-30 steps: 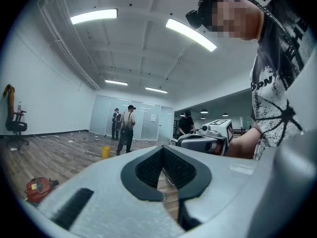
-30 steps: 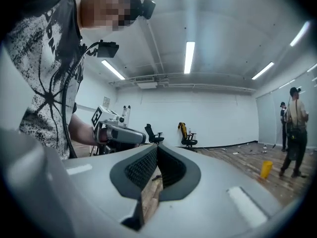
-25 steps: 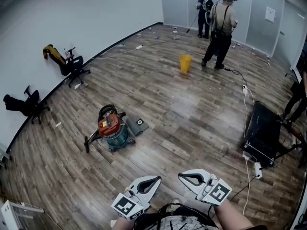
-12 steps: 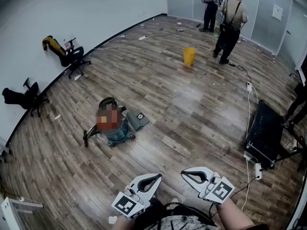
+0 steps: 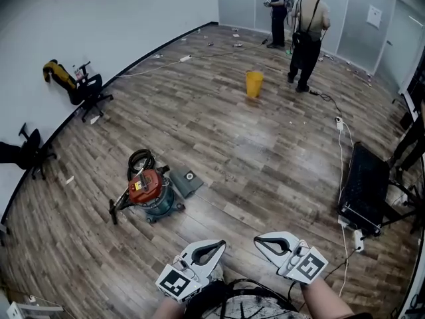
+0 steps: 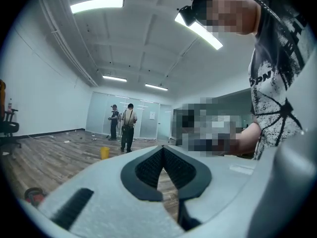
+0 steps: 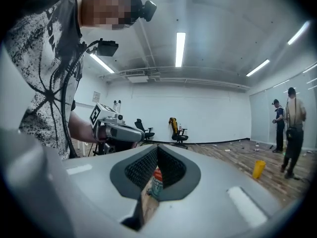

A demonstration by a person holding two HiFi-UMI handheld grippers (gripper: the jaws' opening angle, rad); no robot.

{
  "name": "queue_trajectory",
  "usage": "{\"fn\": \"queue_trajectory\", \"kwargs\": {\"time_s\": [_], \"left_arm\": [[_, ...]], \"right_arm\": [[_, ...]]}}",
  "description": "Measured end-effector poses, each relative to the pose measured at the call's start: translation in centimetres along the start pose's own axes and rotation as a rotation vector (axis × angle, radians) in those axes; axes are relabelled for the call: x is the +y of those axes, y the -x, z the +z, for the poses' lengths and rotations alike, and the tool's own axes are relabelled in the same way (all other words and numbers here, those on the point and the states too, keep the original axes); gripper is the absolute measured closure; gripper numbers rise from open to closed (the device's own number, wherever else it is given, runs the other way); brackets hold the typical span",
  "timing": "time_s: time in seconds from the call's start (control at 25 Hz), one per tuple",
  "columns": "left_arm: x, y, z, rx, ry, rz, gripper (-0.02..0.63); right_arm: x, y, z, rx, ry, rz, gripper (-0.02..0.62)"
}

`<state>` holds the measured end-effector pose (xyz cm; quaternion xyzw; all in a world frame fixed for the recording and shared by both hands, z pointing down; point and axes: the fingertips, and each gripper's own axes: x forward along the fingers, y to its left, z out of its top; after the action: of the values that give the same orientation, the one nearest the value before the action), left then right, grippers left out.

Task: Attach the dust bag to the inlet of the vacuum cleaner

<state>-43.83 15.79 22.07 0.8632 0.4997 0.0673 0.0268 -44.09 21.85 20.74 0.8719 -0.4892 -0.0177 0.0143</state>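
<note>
Upright vacuum cleaner [image 5: 150, 193], grey dust bag [image 5: 186, 180] beside

Vacuum cleaner [image 5: 150, 193] seemingly nearer now.

Only a sliver of the vacuum cleaner [image 7: 156, 181] is seen through the gap behind the right gripper [image 7: 157, 150]. In the head view, a black chair [image 5: 23, 153] is cut off by the left edge. A flat grey item [image 5: 185, 180] beside the vacuum cleaner is too small to be identified.
</note>
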Motion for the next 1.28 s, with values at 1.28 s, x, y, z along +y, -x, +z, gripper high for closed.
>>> {"fn": "queue_trajectory", "kwargs": {"time_s": [1.28], "left_arm": [[18.0,-6.2,0.7,0.03,0.05,-0.158,0.603]], "right_arm": [[-14.7,-11.4,-1.9,0.039,0.03,-0.139,0.591]]}}
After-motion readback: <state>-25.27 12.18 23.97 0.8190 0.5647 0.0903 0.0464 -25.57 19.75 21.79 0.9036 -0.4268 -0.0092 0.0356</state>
